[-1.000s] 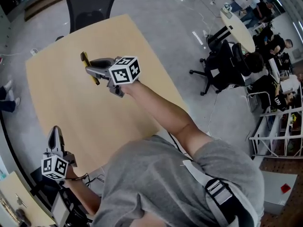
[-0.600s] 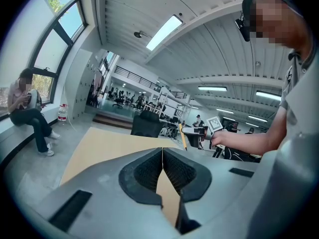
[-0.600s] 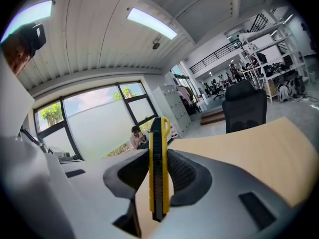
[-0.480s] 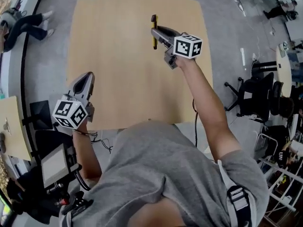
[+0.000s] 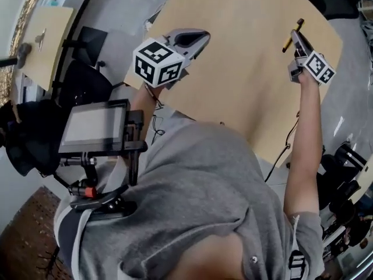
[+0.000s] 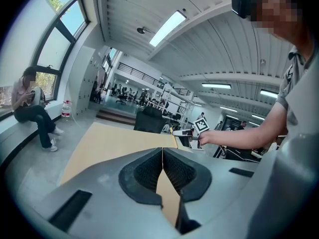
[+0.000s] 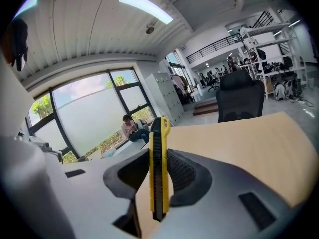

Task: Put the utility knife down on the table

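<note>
The right gripper (image 5: 296, 37) is clenched on the utility knife (image 5: 291, 36), its arm stretched out over the far right part of the bench (image 5: 233, 92). In the right gripper view the two dark pads of the gripper (image 7: 159, 178) press on the flat sides of the yellow and black knife (image 7: 158, 148). The knife stands upright between them, its upper end rising above the jaws and its lower end reaching below them. From the head view the knife crosses the gripper's tips at a slant over the pale wooden top. Whether its end touches the bench cannot be told.

The left gripper (image 5: 200, 38) is held over the near left edge of the bench, well apart from the right one. In its own view the left gripper (image 6: 162, 171) has its jaws pressed together with nothing between them. Past them lies the bench (image 6: 109, 143), with the right gripper (image 6: 185, 135) over its far corner.

A black office chair (image 7: 240, 97) stands beyond the bench.
</note>
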The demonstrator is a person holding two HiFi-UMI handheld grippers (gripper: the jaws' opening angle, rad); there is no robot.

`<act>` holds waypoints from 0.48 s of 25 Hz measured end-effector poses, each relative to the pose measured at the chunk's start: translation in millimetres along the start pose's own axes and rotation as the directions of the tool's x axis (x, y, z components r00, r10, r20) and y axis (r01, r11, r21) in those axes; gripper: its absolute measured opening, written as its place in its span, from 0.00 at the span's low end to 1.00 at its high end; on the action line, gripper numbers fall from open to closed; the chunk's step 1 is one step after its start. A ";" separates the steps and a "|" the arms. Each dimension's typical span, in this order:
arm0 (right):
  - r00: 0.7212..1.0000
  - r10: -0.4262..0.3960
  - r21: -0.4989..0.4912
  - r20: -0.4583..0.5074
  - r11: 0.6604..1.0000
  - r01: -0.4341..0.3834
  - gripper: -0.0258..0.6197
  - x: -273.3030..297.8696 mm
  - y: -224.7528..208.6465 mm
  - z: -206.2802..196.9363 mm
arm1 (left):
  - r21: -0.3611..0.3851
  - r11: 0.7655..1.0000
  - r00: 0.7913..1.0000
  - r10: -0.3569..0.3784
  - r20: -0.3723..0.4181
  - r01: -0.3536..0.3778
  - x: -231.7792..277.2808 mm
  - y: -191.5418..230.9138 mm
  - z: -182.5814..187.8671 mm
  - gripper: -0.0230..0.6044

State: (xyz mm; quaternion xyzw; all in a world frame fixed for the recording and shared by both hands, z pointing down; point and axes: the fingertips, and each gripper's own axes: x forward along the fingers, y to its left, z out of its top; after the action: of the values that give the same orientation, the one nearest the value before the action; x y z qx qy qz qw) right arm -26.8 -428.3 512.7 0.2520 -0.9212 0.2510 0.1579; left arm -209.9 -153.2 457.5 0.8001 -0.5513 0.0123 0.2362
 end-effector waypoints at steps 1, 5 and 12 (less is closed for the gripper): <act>1.000 -0.004 0.000 -0.012 1.000 0.004 0.22 5.5 -3.1 -3.9 | -0.002 1.000 1.000 0.000 -0.004 0.000 0.0 -0.9 -2.1 0.05; 0.998 -0.033 -0.003 -0.055 0.999 0.033 0.22 22.1 -18.1 -15.2 | -0.006 1.000 1.000 -0.006 -0.016 0.006 3.0 -3.0 -5.8 0.05; 0.991 -0.062 -0.029 -0.121 0.998 0.059 0.22 44.5 -36.2 -29.3 | -0.010 1.000 0.999 0.000 -0.032 0.000 2.6 -1.0 -9.6 0.05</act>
State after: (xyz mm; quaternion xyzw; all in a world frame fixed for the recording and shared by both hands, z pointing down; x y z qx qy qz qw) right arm -38.9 -456.6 569.3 0.2621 -0.9048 0.2493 0.2247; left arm -205.7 -151.4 466.3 0.7987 -0.5474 0.0221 0.2490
